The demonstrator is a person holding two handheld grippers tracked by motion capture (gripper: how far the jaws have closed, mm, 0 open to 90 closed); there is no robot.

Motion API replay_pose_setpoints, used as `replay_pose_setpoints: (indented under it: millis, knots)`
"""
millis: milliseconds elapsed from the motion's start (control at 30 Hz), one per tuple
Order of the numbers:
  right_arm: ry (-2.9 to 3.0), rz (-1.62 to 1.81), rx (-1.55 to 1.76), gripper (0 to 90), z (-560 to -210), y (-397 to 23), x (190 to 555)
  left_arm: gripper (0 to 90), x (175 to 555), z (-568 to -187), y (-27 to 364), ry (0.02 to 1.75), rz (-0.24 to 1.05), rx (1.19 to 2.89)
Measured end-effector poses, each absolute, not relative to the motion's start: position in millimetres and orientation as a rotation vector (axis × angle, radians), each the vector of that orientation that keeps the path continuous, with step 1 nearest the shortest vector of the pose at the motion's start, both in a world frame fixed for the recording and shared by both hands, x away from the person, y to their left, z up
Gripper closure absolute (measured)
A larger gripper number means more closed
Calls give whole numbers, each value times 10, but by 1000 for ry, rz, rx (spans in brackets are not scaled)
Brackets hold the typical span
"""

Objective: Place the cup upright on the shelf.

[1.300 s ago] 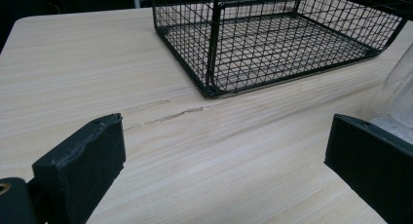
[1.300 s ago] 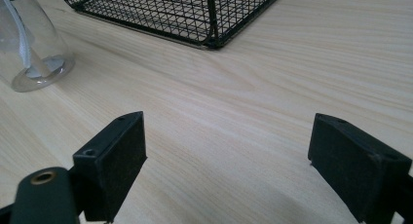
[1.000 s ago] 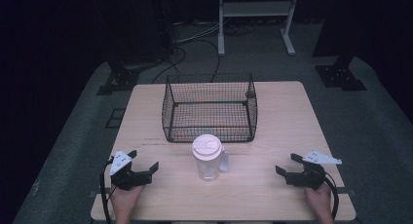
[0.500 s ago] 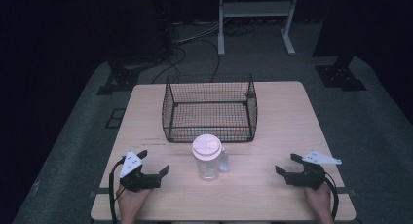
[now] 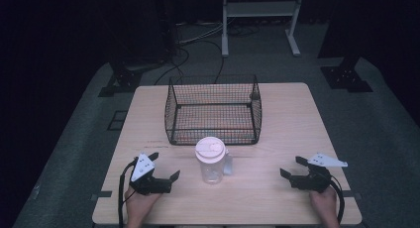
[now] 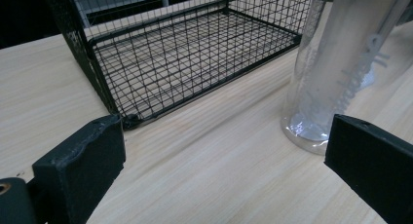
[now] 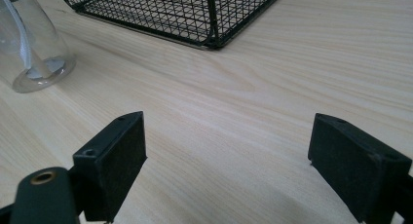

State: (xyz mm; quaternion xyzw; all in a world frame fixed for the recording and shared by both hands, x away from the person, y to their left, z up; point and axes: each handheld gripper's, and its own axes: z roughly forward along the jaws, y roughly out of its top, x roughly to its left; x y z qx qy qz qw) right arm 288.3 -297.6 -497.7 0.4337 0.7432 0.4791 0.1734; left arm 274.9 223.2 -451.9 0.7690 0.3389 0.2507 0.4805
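- The left gripper (image 5: 165, 166) sits near the table's front-left corner, held by the person's left hand (image 5: 140, 202) that comes in over the front edge. Its jaws stand wide apart with nothing between them, and they point toward the middle of the table. Its cable (image 5: 121, 196) runs back off the front edge.
- In the left gripper view, the light wooden table (image 6: 204, 165) lies between the two black jaws, the wire basket is ahead at the left, and the clear cup's base is just beyond the right-hand jaw, not touching it.
- The clear plastic cup (image 5: 211, 163) with a white lid (image 5: 210, 148) stands upright at the middle of the table, toward the front edge, just in front of the basket's front wall.
- The black wire basket (image 5: 213, 111) stands on the back half of the table, centred, with nothing in it.
- The right gripper (image 5: 293, 168) sits near the front-right corner, held by the right hand (image 5: 324, 206). Its jaws are also spread wide over bare wood, gripping nothing, well apart from the cup.
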Motion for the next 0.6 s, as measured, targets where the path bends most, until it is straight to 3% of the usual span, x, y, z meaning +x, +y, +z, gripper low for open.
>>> replay_pose_setpoints:
  millis: [600]
  knots:
    - [2113,1361,1219,129,-4978,-2972,2886,3,2679,-4268,2075,693,538,1927]
